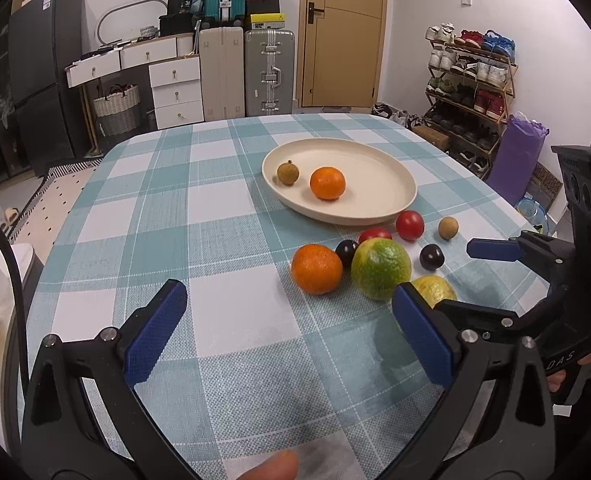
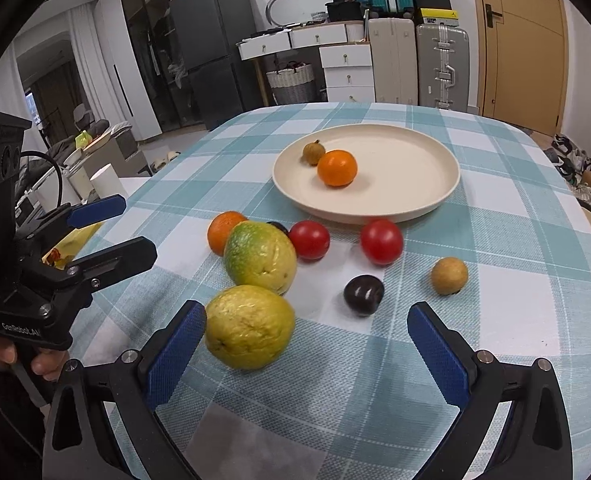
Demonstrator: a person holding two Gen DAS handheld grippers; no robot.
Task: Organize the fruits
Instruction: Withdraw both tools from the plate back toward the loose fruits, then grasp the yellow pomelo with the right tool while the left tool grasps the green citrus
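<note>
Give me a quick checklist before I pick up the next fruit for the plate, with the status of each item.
1. Right tool open: ok, empty, jaws spread wide.
2. Left tool open: ok, empty too.
3. Fruit within the right tool's line: ok, the yellow guava lies beside its left finger, the dark plum just ahead.
4. Room on the plate: ok, it holds only an orange and a longan.
5. Neighbours clear of the yellow guava: not ok, the green guava sits right against it, going by the right wrist view.
6. Tools clear of each other: ok, they are apart.
</note>
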